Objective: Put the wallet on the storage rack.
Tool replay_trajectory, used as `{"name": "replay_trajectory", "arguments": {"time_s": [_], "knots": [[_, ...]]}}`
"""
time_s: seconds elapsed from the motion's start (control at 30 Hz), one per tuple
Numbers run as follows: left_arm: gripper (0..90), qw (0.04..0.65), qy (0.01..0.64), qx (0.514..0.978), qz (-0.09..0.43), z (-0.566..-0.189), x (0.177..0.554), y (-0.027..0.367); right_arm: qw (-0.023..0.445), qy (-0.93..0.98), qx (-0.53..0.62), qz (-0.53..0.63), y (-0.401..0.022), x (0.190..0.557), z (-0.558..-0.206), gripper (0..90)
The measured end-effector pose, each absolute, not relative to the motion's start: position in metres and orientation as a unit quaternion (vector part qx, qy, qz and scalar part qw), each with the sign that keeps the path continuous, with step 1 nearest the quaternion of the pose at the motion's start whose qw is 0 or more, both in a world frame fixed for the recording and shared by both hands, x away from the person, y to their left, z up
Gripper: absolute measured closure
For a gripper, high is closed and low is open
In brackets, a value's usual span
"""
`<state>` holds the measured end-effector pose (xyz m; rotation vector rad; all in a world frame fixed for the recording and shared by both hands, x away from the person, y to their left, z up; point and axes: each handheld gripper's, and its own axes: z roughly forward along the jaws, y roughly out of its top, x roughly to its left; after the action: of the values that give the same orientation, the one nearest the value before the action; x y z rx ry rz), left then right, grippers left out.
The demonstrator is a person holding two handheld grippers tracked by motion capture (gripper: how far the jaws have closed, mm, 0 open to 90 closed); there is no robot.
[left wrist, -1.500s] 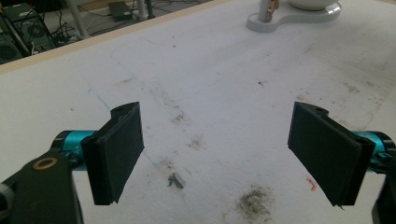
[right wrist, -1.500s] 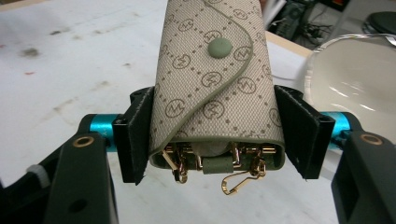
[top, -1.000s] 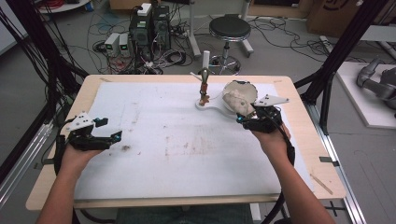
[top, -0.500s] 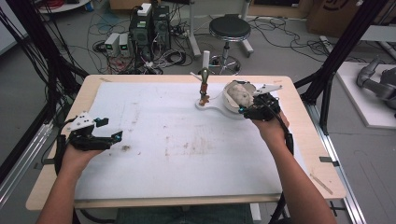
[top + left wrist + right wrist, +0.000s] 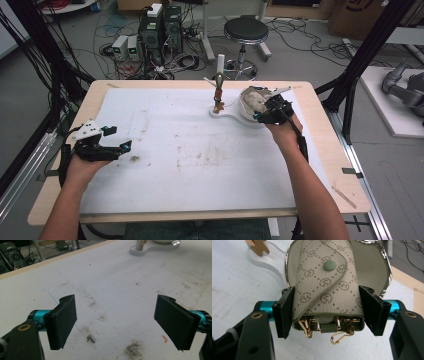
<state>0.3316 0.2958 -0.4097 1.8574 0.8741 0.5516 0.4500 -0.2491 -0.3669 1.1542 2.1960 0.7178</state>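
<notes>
A beige monogram key pouch [image 5: 324, 277] with a green snap and gold clips at its near end sits between the pads of my right gripper [image 5: 328, 312], which is shut on its two sides. The pouch's far end reaches into a white dish with a chrome rim [image 5: 384, 267]. In the high view the right gripper [image 5: 265, 112] is at the dish [image 5: 246, 116] on the far right of the table, with the pouch [image 5: 254, 101] over it. My left gripper [image 5: 125, 146] rests at the table's left; its jaws stand wide open over the stained mat, nothing between them [image 5: 116, 322].
The dish joins a white base [image 5: 220, 113] with an upright post and a small brown figure [image 5: 259, 246]. A stained white mat [image 5: 190, 160] covers the wooden table. A stool [image 5: 245, 30] and computers [image 5: 160, 25] stand on the floor beyond the far edge.
My right gripper has moved away from the person and slightly left, up to the dish, still shut on the pouch. The left hand has stayed put.
</notes>
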Motion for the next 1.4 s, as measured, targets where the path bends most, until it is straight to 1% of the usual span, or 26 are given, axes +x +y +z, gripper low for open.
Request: {"name": "replay_trajectory", "arguments": {"time_s": [0.27,0.53,0.67,0.73,0.83,0.87,0.9,0.93,1.07,1.1,1.4], "knots": [[18.2,0.487,0.359,0.764,0.225,-0.41,0.331,0.295,0.273,0.817,0.44,0.254,-0.246,0.461,-0.372,33.9],[18.2,0.484,0.357,0.767,0.224,-0.41,0.331,0.293,0.294,0.803,0.453,0.254,-0.245,0.468,-0.377,33.3],[18.2,0.483,0.355,0.768,0.226,-0.41,0.331,0.292,0.297,0.799,0.452,0.263,-0.246,0.47,-0.377,33.0],[18.2,0.482,0.355,0.768,0.227,-0.41,0.331,0.292,0.301,0.798,0.452,0.262,-0.245,0.47,-0.377,32.3],[18.2,0.482,0.356,0.768,0.225,-0.41,0.331,0.292,0.309,0.798,0.447,0.262,-0.245,0.467,-0.375,26.5],[18.2,0.482,0.356,0.768,0.225,-0.41,0.331,0.292,0.309,0.798,0.447,0.262,-0.245,0.467,-0.375,26.5],[18.2,0.482,0.356,0.769,0.225,-0.41,0.331,0.293,0.308,0.794,0.447,0.274,-0.246,0.463,-0.37,22.0],[18.2,0.482,0.356,0.769,0.224,-0.41,0.331,0.292,0.306,0.793,0.445,0.281,-0.247,0.46,-0.368,21.3],[18.2,0.482,0.353,0.769,0.225,-0.409,0.331,0.292,0.309,0.789,0.437,0.303,-0.249,0.448,-0.364,21.1],[18.2,0.482,0.352,0.77,0.225,-0.409,0.331,0.292,0.306,0.785,0.437,0.316,-0.252,0.441,-0.364,21.0],[18.2,0.484,0.348,0.771,0.224,-0.409,0.333,0.287,0.29,0.771,0.442,0.355,-0.268,0.413,-0.367,20.8]]}}
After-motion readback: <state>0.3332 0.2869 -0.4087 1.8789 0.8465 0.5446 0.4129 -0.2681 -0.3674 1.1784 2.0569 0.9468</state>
